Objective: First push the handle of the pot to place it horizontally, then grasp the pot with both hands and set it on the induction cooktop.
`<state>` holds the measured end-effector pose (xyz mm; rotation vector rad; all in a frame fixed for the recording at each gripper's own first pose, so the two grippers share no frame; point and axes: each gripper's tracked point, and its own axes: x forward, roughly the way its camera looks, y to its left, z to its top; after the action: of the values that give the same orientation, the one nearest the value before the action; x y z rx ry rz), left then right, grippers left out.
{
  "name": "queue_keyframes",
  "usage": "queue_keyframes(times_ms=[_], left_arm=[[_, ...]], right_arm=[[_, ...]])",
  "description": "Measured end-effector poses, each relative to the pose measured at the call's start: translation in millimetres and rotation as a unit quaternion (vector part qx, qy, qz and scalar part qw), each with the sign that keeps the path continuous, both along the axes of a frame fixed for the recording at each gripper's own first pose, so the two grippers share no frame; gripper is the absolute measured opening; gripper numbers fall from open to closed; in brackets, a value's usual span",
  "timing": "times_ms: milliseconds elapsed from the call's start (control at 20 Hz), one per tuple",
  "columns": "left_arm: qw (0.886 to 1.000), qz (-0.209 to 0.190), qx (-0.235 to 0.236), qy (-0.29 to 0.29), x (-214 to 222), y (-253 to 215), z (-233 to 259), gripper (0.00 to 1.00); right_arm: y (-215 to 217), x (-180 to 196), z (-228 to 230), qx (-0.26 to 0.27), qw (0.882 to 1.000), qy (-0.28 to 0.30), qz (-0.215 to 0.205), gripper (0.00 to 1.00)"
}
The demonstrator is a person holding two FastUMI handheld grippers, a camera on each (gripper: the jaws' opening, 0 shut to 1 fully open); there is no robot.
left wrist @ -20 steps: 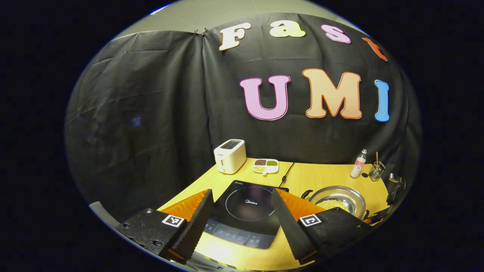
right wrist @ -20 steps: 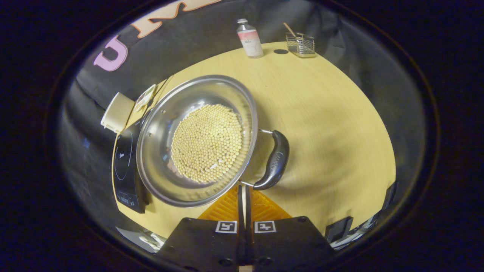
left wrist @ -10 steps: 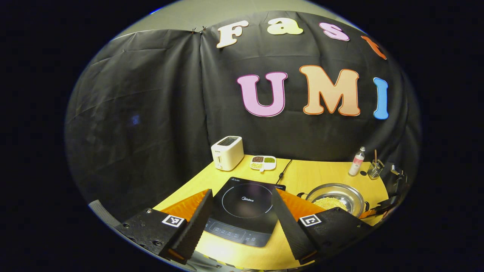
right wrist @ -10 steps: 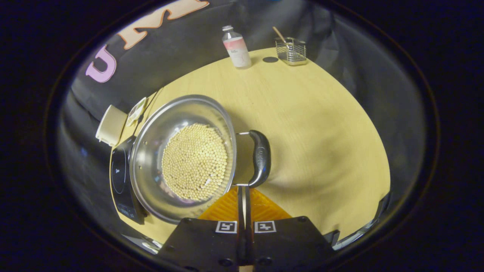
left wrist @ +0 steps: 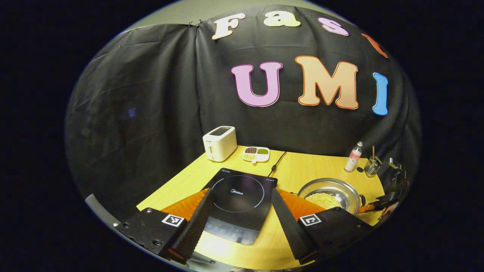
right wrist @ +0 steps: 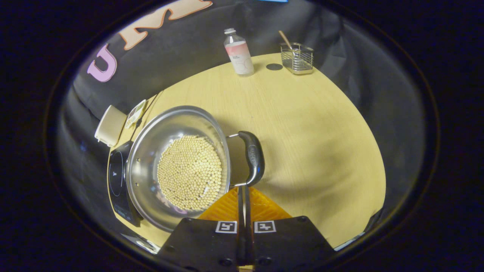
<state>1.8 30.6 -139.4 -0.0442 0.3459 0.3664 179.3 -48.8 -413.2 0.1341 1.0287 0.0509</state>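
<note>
Two jobs split: right gripper [right wrist: 244, 189] pressed together, nudging the pot [right wrist: 177, 166] handle [right wrist: 253, 158] at 12 o'clock — left gripper [left wrist: 238, 211] spread apart, waiting above the induction cooktop [left wrist: 242, 196].

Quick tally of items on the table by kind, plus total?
Cooking gear: 2 (pot, induction cooktop)
Appliances: 1 (toaster)
Food dishes: 1 (divided dish)
Containers: 2 (bottle, wire basket)
Total: 6

Dim booth, overhead light; soft shadows, fisheye-warped edges, sharp centre.
</note>
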Motion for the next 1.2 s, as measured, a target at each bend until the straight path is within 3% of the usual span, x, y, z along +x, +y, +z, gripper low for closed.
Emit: queue_keyframes(times_ms=[250, 450, 500, 550, 650, 700, 900, 950, 1150, 1200], left_arm=[[1.000, -0.019, -0.002, 0.002, 19.3, -15.3, -5.5, 0.95], [0.999, -0.042, -0.008, 0.010, 41.8, -24.4, -19.0, 0.95], [0.999, -0.048, -0.011, 0.013, 48.9, -26.2, -24.2, 0.95], [0.998, -0.054, -0.017, 0.019, 54.1, -28.4, -30.9, 0.95], [0.997, -0.071, -0.029, 0.029, 67.9, -34.1, -44.7, 0.96], [0.995, -0.081, -0.036, 0.035, 76.0, -36.9, -52.1, 0.96], [0.988, -0.121, -0.067, 0.070, 105.0, -47.7, -82.3, 0.96], [0.986, -0.129, -0.076, 0.077, 110.9, -49.8, -87.3, 0.96], [0.975, -0.157, -0.102, 0.119, 129.1, -59.8, -115.7, 0.97], [0.972, -0.164, -0.108, 0.126, 133.3, -61.7, -121.0, 0.97]], right_arm=[[-1.0, -0.4, 0.1, 0.010, 1.000, 0.006, 0.002, 0.00], [-3.9, -6.0, -2.0, 0.021, 0.999, 0.025, 0.010, 0.05], [-13.5, -4.5, -2.9, 0.008, 1.000, 0.021, 0.009, 0.12], [-22.6, -0.8, -5.5, -0.002, 1.000, 0.018, 0.008, 0.36], [-34.0, -5.2, -4.6, -0.002, 1.000, 0.028, -0.002, 0.48], [-37.8, -5.6, -0.5, 0.005, 1.000, 0.029, -0.010, 0.60], [-40.0, -2.0, 13.8, 0.040, 0.998, 0.026, -0.034, 0.81], [-39.7, -0.3, 17.3, 0.046, 0.998, 0.026, -0.039, 0.95], [-35.0, 12.2, 33.6, 0.063, 0.997, 0.017, -0.039, 0.99], [-32.4, 15.1, 36.1, 0.068, 0.997, 0.017, -0.038, 0.92]])
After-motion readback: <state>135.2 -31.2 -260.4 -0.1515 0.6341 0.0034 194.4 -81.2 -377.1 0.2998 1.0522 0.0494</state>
